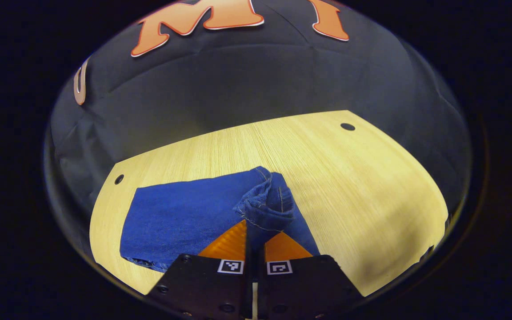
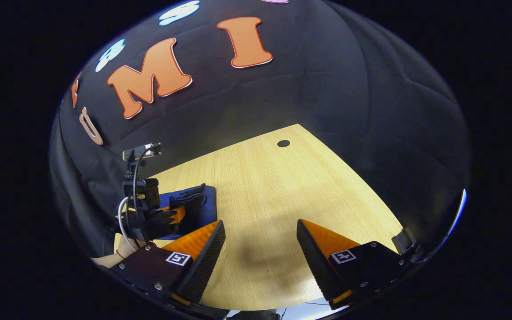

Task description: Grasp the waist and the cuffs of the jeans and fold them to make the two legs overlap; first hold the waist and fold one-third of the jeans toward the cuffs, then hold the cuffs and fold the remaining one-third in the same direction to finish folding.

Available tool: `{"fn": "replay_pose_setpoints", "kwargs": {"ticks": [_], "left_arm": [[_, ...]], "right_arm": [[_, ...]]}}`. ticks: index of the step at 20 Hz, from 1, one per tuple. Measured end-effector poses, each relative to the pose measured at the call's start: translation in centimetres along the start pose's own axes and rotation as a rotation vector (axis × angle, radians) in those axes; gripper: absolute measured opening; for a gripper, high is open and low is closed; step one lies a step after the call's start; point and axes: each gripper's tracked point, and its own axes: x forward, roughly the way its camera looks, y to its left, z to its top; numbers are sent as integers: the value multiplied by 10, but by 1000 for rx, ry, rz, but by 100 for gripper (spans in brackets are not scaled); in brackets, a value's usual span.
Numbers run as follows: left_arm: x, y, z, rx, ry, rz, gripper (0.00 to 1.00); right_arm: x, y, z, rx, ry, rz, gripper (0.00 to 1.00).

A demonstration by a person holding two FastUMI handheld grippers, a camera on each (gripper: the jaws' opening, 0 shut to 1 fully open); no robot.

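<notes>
Blue jeans (image 1: pixel 185 218) lie folded on the pale wooden table (image 1: pixel 362 186), spreading left in the left gripper view. My left gripper (image 1: pixel 254 231) is shut on a bunched, stitched hem of the jeans (image 1: pixel 267 206), lifted slightly above the rest. In the right gripper view my right gripper (image 2: pixel 260 231) hangs open over bare table, nothing between its orange fingers (image 2: pixel 196 242). Off to its left the left gripper (image 2: pixel 167 218) shows, holding the jeans (image 2: pixel 202 200).
The table (image 2: pixel 260 191) has round holes (image 1: pixel 347 126) (image 1: pixel 118 179) (image 2: pixel 283 143) near its far corners. Black cloth walls close in behind and at the sides. A hand (image 2: pixel 120 251) holds the left gripper's handle at the lower left of the right gripper view.
</notes>
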Motion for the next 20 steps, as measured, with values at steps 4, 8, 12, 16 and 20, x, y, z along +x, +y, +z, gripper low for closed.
{"fn": "replay_pose_setpoints", "kwargs": {"ticks": [4, 8, 12, 16, 20], "left_arm": [[4, -34, -20, -58, 58, -153, 35], [-15, -59, -25, -96, 70, -284, 100], [-67, -52, 1, -159, -10, -372, 98], [-128, 12, 43, -163, -171, -312, 98], [-196, 94, 89, -202, -374, -239, 98]], "right_arm": [[-2, -4, -1, -9, 9, -10, 99], [-5, 1, -1, -31, 12, -1, 99], [-3, 17, 4, -58, 12, 26, 99], [-3, 47, 25, -111, -18, 67, 99], [-9, 91, 60, -147, -133, 130, 99]]}}
